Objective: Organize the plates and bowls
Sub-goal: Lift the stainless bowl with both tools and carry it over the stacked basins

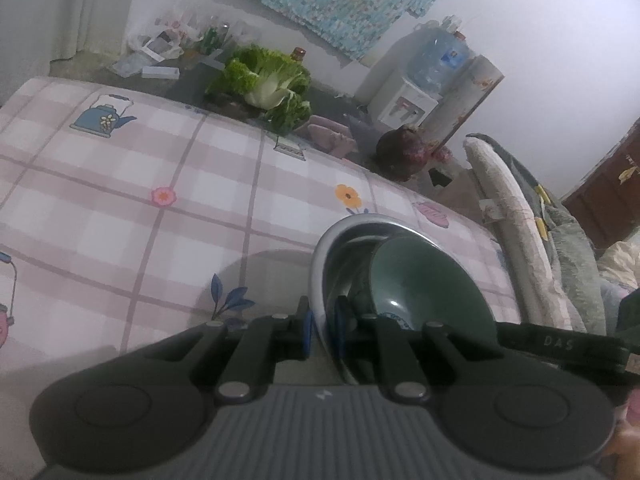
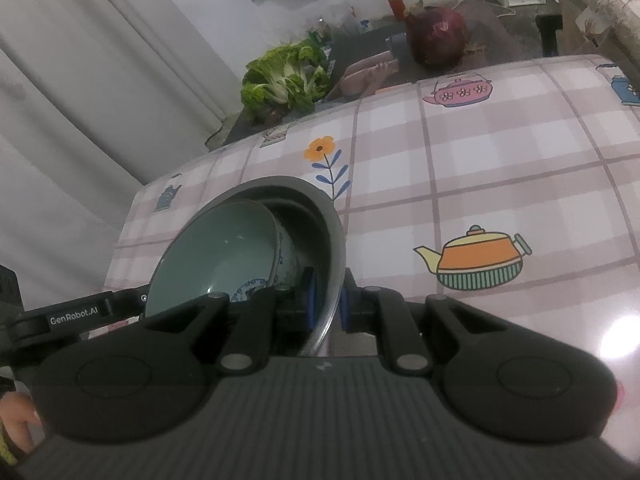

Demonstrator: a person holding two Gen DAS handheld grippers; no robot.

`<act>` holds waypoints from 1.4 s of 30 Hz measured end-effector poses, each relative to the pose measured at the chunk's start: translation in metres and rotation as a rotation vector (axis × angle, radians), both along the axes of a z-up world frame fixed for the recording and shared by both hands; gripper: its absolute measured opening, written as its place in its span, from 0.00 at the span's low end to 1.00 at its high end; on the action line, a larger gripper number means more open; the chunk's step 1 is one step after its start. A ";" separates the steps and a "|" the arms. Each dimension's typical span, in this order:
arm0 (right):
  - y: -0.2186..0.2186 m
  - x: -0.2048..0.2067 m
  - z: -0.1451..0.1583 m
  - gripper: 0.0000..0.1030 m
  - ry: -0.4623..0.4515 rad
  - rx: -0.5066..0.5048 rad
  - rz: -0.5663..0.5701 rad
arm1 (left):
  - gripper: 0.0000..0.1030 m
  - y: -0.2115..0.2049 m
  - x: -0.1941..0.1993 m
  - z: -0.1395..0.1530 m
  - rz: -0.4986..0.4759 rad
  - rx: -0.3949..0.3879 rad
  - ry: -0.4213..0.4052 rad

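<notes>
Left wrist view: both grippers clamp the metal bowl's (image 1: 340, 248) rim
Left gripper (image 1: 322, 326) and right gripper (image 2: 328, 298) grasp opposite sides; lift level so the green bowl (image 1: 424, 284) inside stays put

Dim, soft indoor light; fisheye-bent edges, glare on tablecloth (image 2: 520, 184) at right.

Metal bowl (image 1: 320, 264): near rim hidden behind left gripper (image 1: 322, 330) body, so bottom not visible. Green bowl (image 1: 420, 284) inside it: lower part cut off by gripper links; blue pattern only partly seen. In right view, right gripper (image 2: 328, 304) body covers the bowls' near side likewise. Surface (image 2: 520, 184) runs off frame at right. Bottles (image 1: 208, 34) at back too small & blurry to ID. Hand (image 2: 18, 420) cropped at left edge.
</notes>
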State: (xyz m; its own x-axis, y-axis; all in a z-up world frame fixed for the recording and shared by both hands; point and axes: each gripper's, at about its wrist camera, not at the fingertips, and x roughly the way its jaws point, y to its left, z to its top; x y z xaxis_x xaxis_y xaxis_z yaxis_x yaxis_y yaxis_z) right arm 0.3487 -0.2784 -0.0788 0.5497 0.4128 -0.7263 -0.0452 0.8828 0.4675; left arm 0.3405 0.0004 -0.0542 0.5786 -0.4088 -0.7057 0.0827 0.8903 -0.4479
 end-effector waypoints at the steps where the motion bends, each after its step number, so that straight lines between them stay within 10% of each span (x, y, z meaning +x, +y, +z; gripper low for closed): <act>1: 0.000 -0.002 0.003 0.10 -0.003 0.000 0.001 | 0.12 0.000 -0.002 0.002 0.000 -0.001 -0.003; 23: 0.017 -0.145 0.067 0.10 -0.049 0.010 -0.006 | 0.09 0.017 -0.136 0.057 -0.025 -0.056 -0.085; 42: 0.009 -0.244 0.011 0.11 0.064 0.017 -0.009 | 0.09 0.007 -0.225 0.012 -0.039 -0.025 -0.020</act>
State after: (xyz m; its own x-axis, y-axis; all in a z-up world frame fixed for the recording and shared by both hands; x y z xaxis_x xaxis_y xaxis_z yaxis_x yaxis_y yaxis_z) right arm 0.1044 -0.2694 -0.0682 0.5063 0.4208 -0.7527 -0.0070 0.8748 0.4843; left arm 0.1153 0.0071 -0.0418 0.5754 -0.4487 -0.6838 0.1264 0.8748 -0.4677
